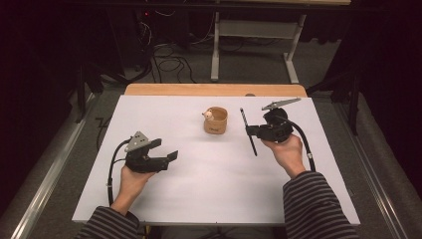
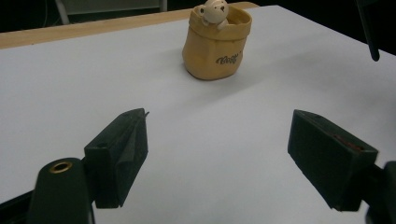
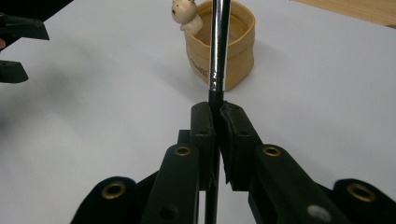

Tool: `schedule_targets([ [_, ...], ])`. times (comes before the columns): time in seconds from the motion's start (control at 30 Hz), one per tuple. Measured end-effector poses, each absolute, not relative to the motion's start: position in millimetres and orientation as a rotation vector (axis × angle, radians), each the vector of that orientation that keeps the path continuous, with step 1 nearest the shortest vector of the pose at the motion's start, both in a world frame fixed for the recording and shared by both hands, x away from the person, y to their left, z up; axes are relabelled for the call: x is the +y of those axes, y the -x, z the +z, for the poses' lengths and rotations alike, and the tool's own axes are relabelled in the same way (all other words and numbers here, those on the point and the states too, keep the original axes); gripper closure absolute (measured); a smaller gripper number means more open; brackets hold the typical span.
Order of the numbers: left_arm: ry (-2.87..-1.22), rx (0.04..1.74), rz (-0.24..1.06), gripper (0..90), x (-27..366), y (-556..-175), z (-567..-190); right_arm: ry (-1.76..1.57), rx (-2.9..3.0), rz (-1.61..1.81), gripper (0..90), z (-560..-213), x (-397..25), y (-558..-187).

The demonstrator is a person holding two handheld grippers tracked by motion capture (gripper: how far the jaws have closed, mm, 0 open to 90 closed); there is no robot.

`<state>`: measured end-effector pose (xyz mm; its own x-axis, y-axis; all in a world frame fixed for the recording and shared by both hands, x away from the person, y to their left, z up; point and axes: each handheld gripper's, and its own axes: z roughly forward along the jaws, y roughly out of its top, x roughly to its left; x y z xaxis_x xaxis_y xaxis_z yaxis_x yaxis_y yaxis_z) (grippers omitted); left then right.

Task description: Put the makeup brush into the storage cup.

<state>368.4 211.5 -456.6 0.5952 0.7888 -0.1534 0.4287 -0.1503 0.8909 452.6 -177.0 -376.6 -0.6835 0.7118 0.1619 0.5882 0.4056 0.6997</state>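
Two grippers over the white table [image 1: 199,189], one in each of the person's hands, striped sleeves coming in from the near edge. Right gripper [image 1: 250,131]: jaws pressed together on a thin black pen [image 1: 248,130], clamped partway along its length. In the high view the pen runs across the jaws, one end pointing toward the far edge, the other toward the near edge, lifted off the table as far as I can tell. In the right gripper view the pen [image 3: 218,46] stands straight up between the two black pads, with a silvery band on it just above the grip. Tan cup [image 1: 215,120], soft-looking and shaped like a rolled-down sack, stands upright at mid-table toward the far side, just to the left of the pen and apart from it. A small pale bear figure [image 1: 208,115] peeks over the cup's rim on its left side; dark lettering on the cup's front, too small to read. Left gripper [image 1: 166,151]: jaws spread wide, nothing between them, held low over bare table well to the near left of the cup. In the left gripper view the cup [image 2: 216,44] sits ahead of the spread jaws, a little right of centre.
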Motion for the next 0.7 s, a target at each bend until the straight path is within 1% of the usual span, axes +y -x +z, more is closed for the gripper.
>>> schedule_targets([
  [0.27, -1.782, 0.998, 0.432, 20.7, 211, -368, -457, -1.152, 2.477, 1.178, 85.8, -372, -172, -457],
  [0.5, -1.780, 1.000, 0.429, 20.7, 212, -369, -457, -1.129, 2.470, 1.181, 85.8, -361, -166, -464],
  [0.7, -1.784, 0.997, 0.426, 20.8, 211, -369, -457, -1.107, 2.491, 1.170, 85.8, -363, -156, -469],
])
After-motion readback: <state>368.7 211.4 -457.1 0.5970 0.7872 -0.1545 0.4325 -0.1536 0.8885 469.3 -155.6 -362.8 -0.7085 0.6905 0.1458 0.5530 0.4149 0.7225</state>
